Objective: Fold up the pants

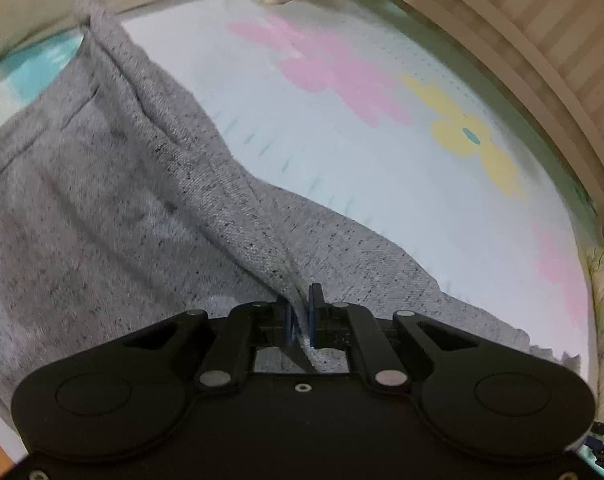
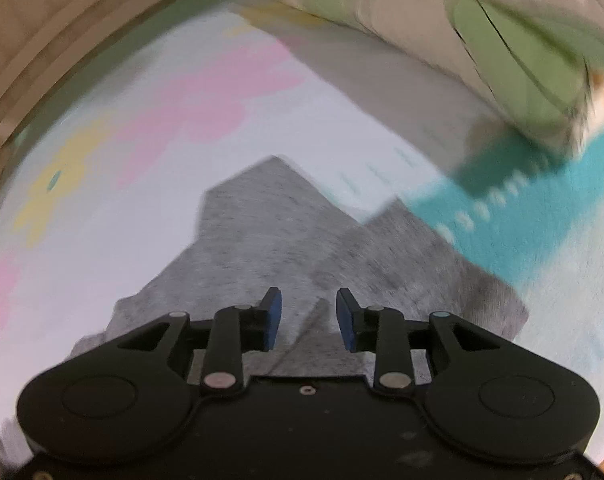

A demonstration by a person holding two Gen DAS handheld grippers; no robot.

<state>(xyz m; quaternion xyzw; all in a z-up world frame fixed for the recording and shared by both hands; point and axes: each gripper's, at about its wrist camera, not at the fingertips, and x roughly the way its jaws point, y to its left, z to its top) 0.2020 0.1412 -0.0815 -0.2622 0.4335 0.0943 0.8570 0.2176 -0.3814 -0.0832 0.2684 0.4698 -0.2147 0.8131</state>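
- My left tool (image 1: 300, 320) pinches a ridge of the speckled grey knit pants (image 1: 101, 208), which stretch far-left across the flowered bed sheet (image 1: 382, 152).
- My right tool (image 2: 309, 318) hangs parted, empty, above them.

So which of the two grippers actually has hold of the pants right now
The left gripper. It is shut on a pinched ridge of the grey pants, while the right gripper is open above the fabric, gripping nothing.
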